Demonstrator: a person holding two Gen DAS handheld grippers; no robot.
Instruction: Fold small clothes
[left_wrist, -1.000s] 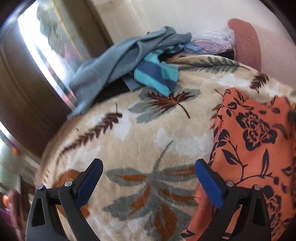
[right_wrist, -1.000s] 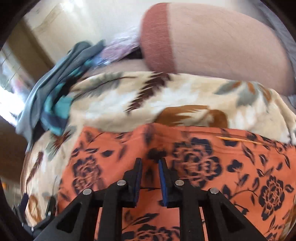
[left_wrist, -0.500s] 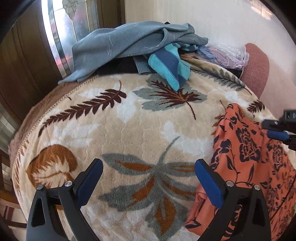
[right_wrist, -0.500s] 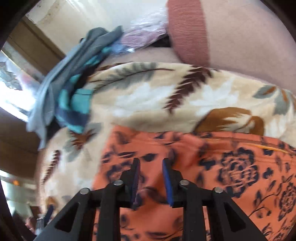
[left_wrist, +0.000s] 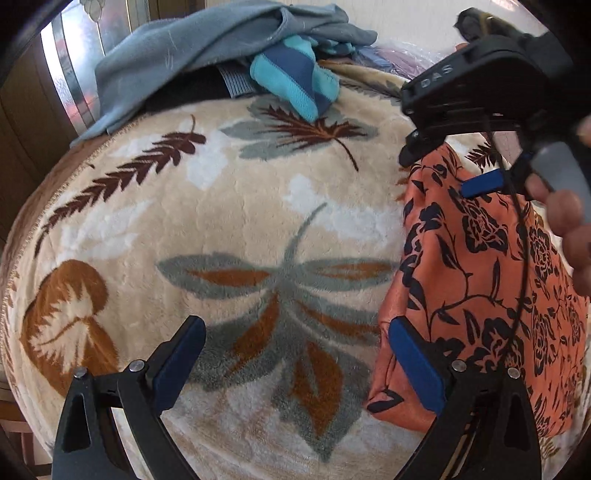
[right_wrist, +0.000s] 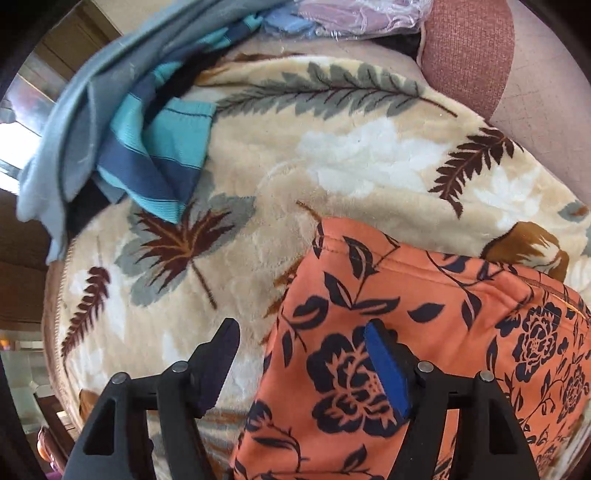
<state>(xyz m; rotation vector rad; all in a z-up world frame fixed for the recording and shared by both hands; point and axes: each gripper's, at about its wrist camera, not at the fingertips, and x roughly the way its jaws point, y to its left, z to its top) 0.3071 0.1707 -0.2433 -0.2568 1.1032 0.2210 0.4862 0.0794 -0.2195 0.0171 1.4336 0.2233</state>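
Right wrist view: right gripper (right_wrist: 301, 363) jaws opening above orange floral garment (right_wrist: 424, 332).

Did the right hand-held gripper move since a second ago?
Yes. The right hand-held gripper slid left across the orange flowered cloth to its left edge, toward the maple leaf on the blanket, jaws opening.

- Garment (right_wrist: 424, 325): orange, with black roses and leaves.
- Blanket (left_wrist: 240, 221): cream, with grey, brown and rust leaves.
- Striped cloth (left_wrist: 295, 77): turquoise and navy bands.
- Draped cloth (left_wrist: 192, 51): plain grey-blue.
- Gripper pads (left_wrist: 415, 369): blue.
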